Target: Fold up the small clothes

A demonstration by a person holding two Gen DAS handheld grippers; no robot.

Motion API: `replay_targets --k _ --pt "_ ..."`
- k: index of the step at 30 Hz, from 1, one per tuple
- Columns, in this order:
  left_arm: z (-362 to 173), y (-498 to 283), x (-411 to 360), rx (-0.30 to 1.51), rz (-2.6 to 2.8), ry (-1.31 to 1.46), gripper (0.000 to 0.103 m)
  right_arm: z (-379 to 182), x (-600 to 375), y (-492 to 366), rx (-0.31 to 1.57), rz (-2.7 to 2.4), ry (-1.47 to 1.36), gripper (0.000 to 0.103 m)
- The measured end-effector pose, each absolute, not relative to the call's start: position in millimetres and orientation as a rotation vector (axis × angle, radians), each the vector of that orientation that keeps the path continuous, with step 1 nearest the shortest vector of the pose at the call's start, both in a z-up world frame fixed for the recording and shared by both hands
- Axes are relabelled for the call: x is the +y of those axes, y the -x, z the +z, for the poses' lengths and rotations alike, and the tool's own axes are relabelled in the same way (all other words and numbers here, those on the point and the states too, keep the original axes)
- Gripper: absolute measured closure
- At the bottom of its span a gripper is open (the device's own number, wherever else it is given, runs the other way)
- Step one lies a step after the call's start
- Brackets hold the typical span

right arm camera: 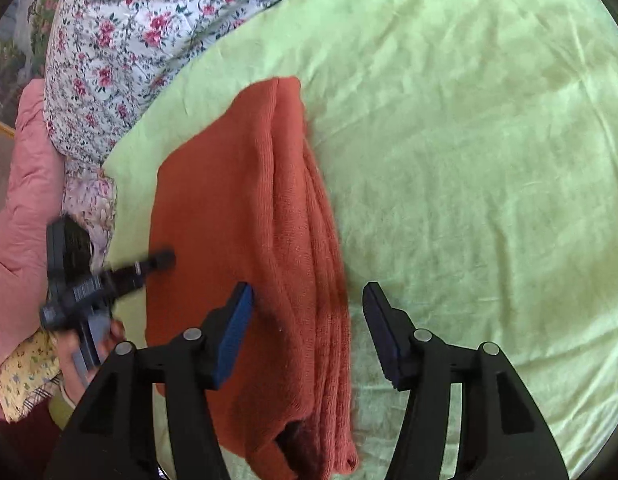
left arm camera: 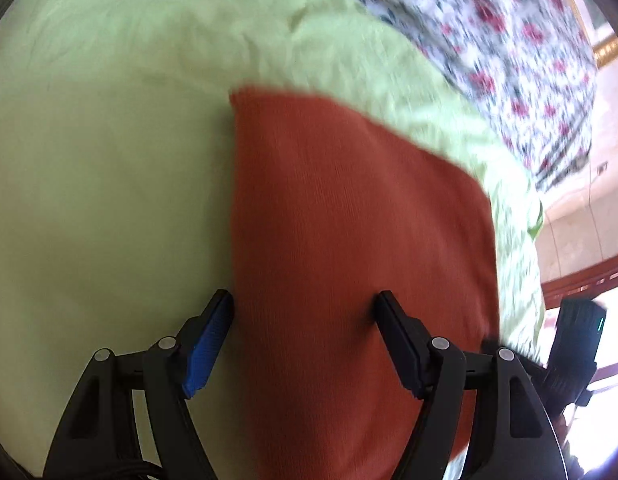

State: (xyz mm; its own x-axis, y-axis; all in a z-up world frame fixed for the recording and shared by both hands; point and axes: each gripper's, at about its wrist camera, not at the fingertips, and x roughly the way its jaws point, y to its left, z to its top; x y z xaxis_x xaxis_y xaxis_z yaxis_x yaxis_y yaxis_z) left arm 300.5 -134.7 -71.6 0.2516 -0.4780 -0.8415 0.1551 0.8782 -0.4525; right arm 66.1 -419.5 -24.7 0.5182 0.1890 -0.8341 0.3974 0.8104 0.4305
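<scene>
A rust-orange knit garment lies folded on the light green bedsheet. My left gripper hovers open over the garment's near left part, its blue-padded finger by the left edge; nothing is between the pads. In the right wrist view the garment shows a stack of folded layers along its right side. My right gripper stands open astride that layered edge, and the pads do not press it. At the garment's left edge a hand holds the left tool's black body.
A floral quilt is bunched at the far side of the bed, with a pink padded cover beside it. The green sheet stretches wide to the right of the garment. A wooden bed frame and pale floor lie beyond the bed's edge.
</scene>
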Motion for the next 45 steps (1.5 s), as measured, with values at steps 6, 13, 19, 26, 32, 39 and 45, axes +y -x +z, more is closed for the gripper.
replay_targets --k 6,13,19,26,32,39,45 --pt "-63.3 -367.8 -116.0 1.221 -0.368 0.364 0.03 -25.0 -407.5 -69.8 1.076 -0.112 -0.545 0.045" --pt "-82.6 -412.3 -101.7 1.275 -0.388 0.511 0.032 -21.4 -400.3 -69.2 1.095 -0.087 -0.462 0.045" --pt "-64.8 -427.3 -140.7 1.196 -0.407 0.268 0.098 -23.3 -402.2 -73.4 1.089 -0.078 -0.48 0.045" --pt "-21.8 -424.3 -145.5 1.056 -0.336 0.082 0.101 -20.3 -403.9 -70.3 1.086 -0.1 -0.48 0.045" --pt "-25.3 -372.9 -111.3 1.125 -0.333 0.192 0.047 -17.7 -409.5 -63.8 1.057 -0.128 -0.534 0.045" --pt "-54.7 -287.2 -109.5 1.269 -0.431 0.335 0.026 -20.3 -414.2 -54.1 1.046 -0.141 -0.597 0.044" --pt "-80.2 -246.2 -142.6 1.313 -0.463 0.286 0.017 -25.5 -417.7 -56.5 1.052 -0.109 -0.62 0.044"
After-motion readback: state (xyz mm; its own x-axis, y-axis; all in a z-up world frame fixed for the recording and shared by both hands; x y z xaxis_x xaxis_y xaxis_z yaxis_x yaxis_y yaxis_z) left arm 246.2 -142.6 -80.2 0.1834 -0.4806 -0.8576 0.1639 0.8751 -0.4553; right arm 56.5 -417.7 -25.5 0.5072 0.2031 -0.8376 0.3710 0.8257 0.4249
